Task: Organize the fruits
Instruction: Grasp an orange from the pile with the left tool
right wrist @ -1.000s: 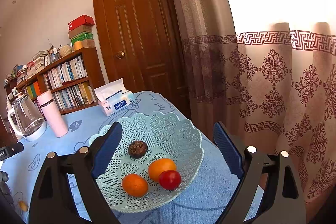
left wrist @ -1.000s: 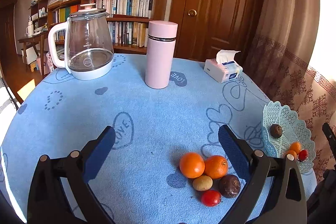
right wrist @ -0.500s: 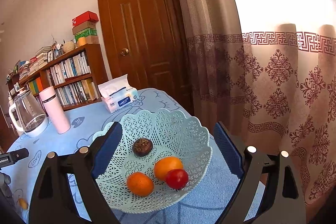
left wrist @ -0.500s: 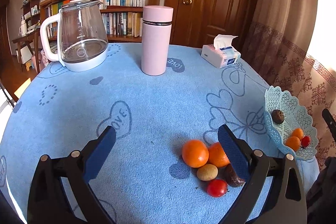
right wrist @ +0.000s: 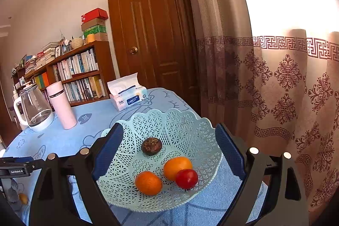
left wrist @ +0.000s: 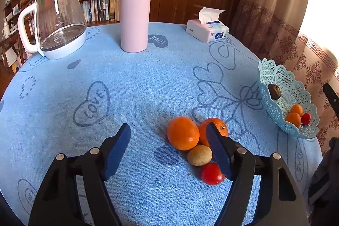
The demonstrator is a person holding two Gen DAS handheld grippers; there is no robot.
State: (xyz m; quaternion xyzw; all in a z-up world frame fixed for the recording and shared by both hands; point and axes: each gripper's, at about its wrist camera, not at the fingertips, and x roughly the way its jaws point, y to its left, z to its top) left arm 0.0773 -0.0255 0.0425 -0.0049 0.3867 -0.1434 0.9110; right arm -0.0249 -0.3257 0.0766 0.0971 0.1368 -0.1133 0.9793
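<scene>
L jaws closing round orange (left wrist: 183, 133), not touching, R jaws wide by basket (right wrist: 190, 120)

"LOVE": printed hearts on light-blue terry counter cloth (left wrist: 93, 105). "SUPOR": clear glass kettle with white handle (left wrist: 57, 22). "Colorlife": white-and-blue tissue pack (right wrist: 129, 99). "GenRobot.AI": black left tool body (right wrist: 17, 171).

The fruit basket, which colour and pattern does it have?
Pale mint green basket with openwork lattice and scalloped rim; clearest in the right wrist view.
</scene>
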